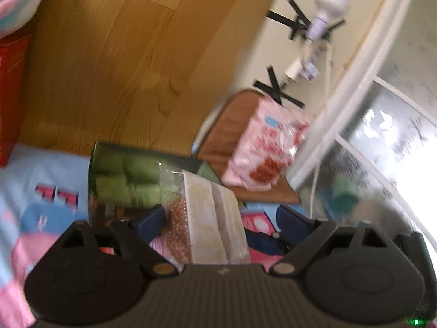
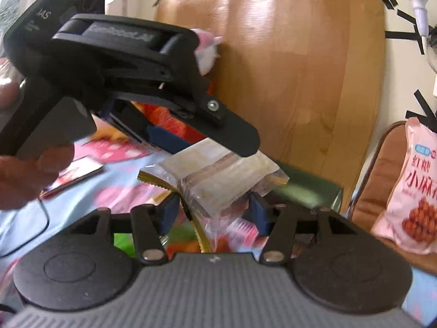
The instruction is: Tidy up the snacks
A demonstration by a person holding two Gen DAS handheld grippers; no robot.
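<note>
A clear snack pack [image 2: 215, 175] with beige and brown contents hangs above the table. My right gripper [image 2: 215, 213] is shut on its near end, both blue pads pressing its sides. My left gripper [image 2: 202, 142] comes in from the upper left, held by a person's hand [image 2: 27, 169], and straddles the pack's far end. In the left wrist view the snack pack [image 1: 210, 213] stands between the left gripper's [image 1: 220, 218] jaws. Its left pad is against the pack, but a gap shows at the right pad. The views are blurred.
A dark green box [image 1: 123, 180] of green rolls lies just beyond the pack. A pink snack bag [image 2: 415, 188] rests on a brown chair [image 1: 226, 136] to the right. More snack packets lie on the blue and pink tablecloth [image 2: 82, 191]. A red box [image 1: 11, 95] stands far left.
</note>
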